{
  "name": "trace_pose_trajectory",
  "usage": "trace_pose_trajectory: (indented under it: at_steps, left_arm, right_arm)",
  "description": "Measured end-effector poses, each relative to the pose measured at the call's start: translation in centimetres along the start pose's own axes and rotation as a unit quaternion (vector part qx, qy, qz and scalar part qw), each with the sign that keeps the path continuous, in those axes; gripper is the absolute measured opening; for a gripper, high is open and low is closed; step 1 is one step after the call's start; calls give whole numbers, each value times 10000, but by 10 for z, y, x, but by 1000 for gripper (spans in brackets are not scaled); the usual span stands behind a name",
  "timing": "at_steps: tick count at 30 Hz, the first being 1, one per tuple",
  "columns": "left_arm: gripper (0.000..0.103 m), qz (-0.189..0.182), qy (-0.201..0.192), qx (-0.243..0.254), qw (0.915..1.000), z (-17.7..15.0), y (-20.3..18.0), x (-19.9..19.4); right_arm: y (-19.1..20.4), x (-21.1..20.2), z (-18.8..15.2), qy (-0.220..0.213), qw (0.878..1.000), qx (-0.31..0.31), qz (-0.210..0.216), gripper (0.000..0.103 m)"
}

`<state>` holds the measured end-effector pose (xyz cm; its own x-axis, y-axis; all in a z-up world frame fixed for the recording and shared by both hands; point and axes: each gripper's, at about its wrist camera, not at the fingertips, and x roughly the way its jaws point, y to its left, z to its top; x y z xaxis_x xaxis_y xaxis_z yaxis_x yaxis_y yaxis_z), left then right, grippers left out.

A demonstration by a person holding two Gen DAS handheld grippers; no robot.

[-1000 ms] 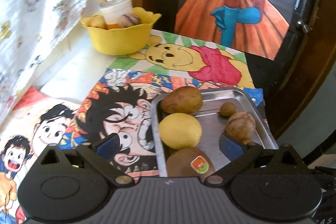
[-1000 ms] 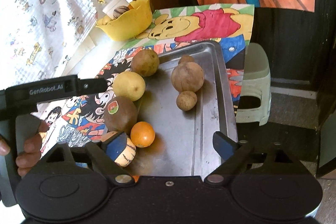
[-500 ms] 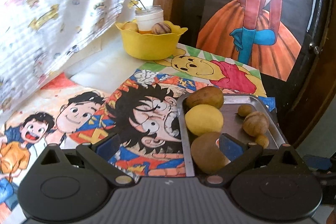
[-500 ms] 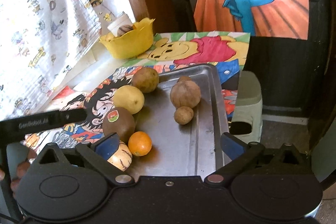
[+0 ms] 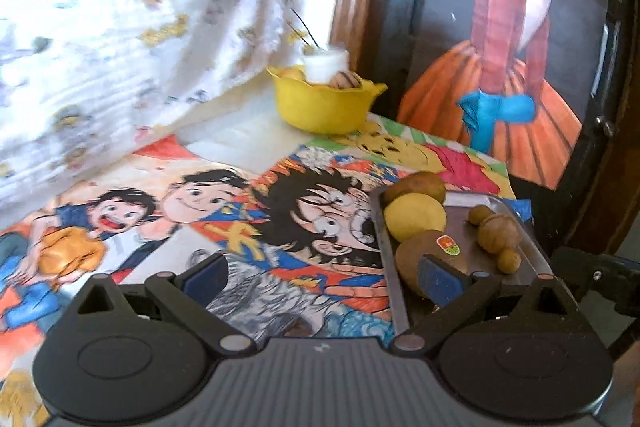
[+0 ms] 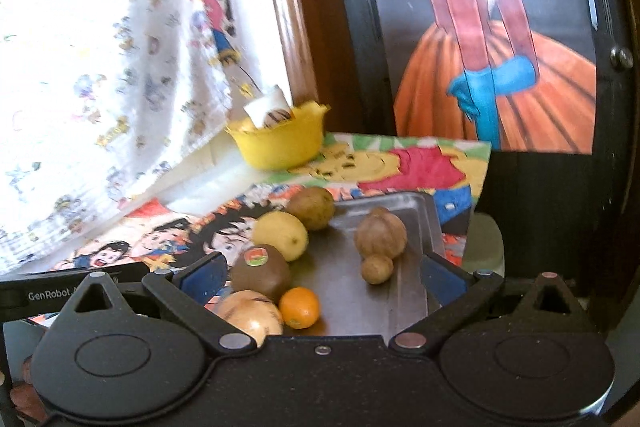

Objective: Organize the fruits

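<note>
A steel tray (image 6: 352, 287) holds several fruits: a brown potato-like fruit (image 6: 311, 207), a yellow lemon (image 6: 281, 235), a stickered kiwi (image 6: 261, 271), an orange (image 6: 299, 307), a striped pale fruit (image 6: 250, 315), a large walnut-like fruit (image 6: 380, 233) and a small one (image 6: 376, 268). A yellow bowl (image 6: 280, 141) with fruit and a white cup stands at the back. My right gripper (image 6: 320, 273) is open and empty above the tray's near end. My left gripper (image 5: 324, 277) is open and empty over the cartoon mat, left of the tray (image 5: 500, 267); its right finger overlaps the kiwi (image 5: 424, 259).
Cartoon drawings (image 5: 224, 211) cover the table. A patterned white curtain (image 5: 140, 27) hangs at left. A dark door with a painting (image 5: 512, 59) stands behind. A pale stool (image 6: 482, 247) sits past the table's right edge. The yellow bowl shows in the left wrist view too (image 5: 324, 103).
Both grippers have pulled back and tilted up, so the tray and bowl look farther and lower. The left gripper has shifted left, off the tray. Fruits have not moved.
</note>
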<state>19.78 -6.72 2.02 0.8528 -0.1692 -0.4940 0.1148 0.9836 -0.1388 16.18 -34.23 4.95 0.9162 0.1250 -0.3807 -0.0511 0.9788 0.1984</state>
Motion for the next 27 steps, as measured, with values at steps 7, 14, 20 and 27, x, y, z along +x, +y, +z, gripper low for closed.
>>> trace_pose_trajectory:
  at_steps: [7,14,20,27]
  left_arm:
    - [103,315,-490,-119,9982,-18,2,-65]
    - [103,467,-864,22,9952,-35,1,-128]
    - [103,495,-1039,214,9931,-53,-3,-167]
    - [103,495,-1122,150,9923,-66,0,-193]
  right_arm:
    - [17,-58,-10,-392,9990,-192,86,102]
    - [34,-108,-27,-627,9972,-367,185,102]
    - [45,-140,-37,-768,9957,-471,206,102]
    - [55,-166,-47,-888,9938,-629,231,102]
